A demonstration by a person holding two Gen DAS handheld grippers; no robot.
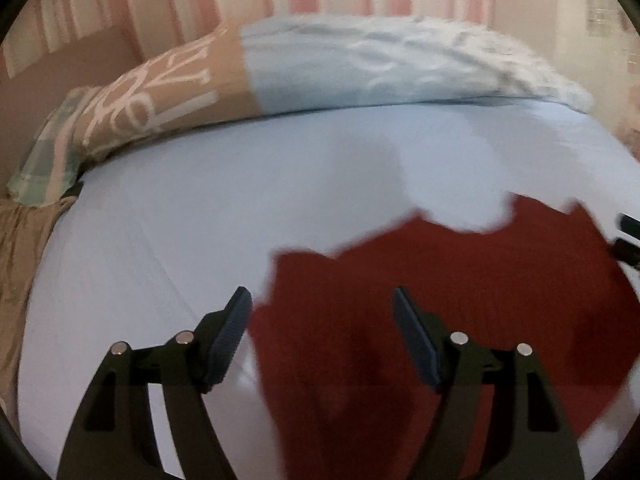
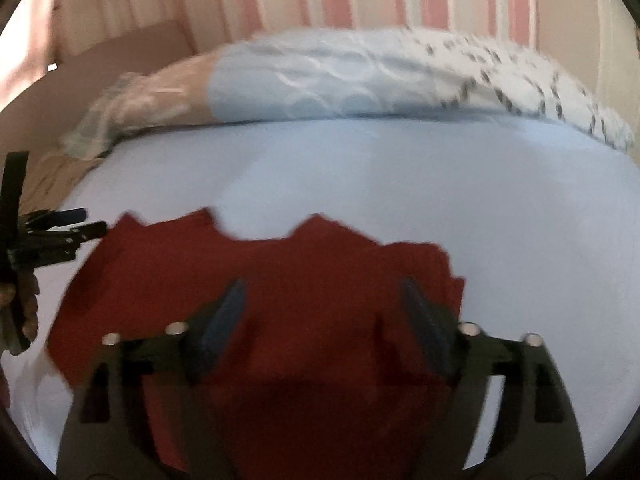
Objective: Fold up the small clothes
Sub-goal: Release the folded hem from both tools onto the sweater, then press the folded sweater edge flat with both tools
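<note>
Two grippers are seen above one red garment (image 1: pixel 440 300), which lies spread on a pale blue bedsheet (image 1: pixel 160 220), toward the near side of the bed. Both views are blurred, so fine detail can't be read.

Left gripper (image 1: pixel 322 336): jaws stand well apart, nothing clamped; the garment's left edge is seen between and below the fingers, w/ bare sheet under the left finger. Right gripper (image 2: pixel 322 320): jaws also apart, nothing pinched; red cloth fills the gap below, the garment's right edge lying just past the right finger. Whether any fingertip touches cloth can't be told.

The far edge of the garment (image 2: pixel 280 236) looks jagged and uneven, w/ a notch in the middle, so it is judged not yet flattened.

Risks, as judged:
- Sheet could be pinched along w/ the garment if jaws are closed too low, esp. on the left, where sheet and cloth edge sit together.
- Only one layer might be caught if the cloth is doubled near the edge; a skewed fold would result.
- Uneven grip points left vs right would drag the garment crooked.
- Bunched far edge could be folded in as creases.
- Rolled bedding (image 1: pixel 360 64) and a printed pillow (image 1: pixel 160 92) lie far off; no snag is expected there.
</note>
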